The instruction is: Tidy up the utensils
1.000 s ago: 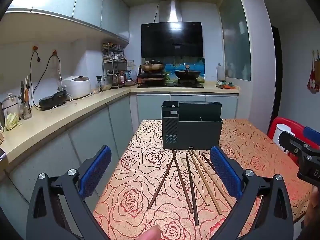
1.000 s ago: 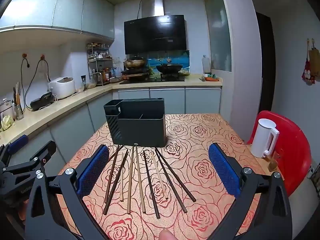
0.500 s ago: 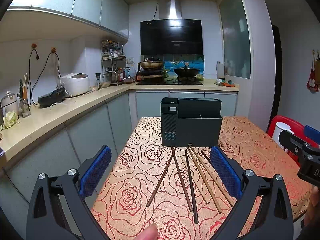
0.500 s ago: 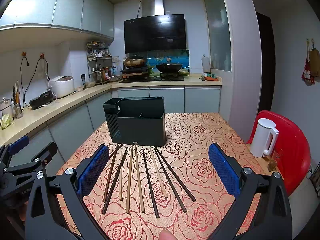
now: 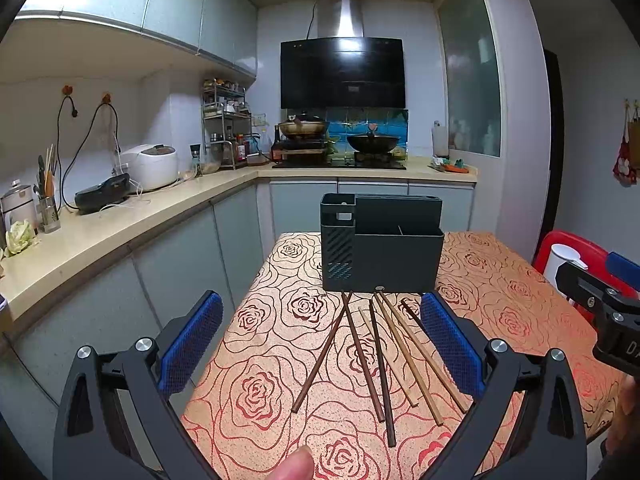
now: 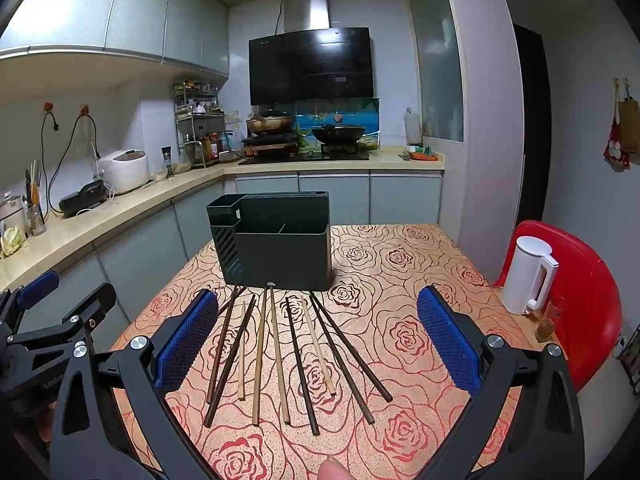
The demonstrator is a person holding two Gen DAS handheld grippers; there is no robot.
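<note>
Both grippers [image 5: 322, 338] [image 6: 318, 334] hover spread above chopsticks [image 6: 280, 354] fronting the holder [image 6: 280, 248].

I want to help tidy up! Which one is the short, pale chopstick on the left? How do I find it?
Find the dark holder on the rose-patterned table; chopsticks fan out in front of it. Near the left of that fan lies the short pale chopstick, between two dark brown ones. It is the lightest and shortest on that side.

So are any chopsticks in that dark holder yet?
None visible: all chopsticks lie flat on the table before the holder.
</note>
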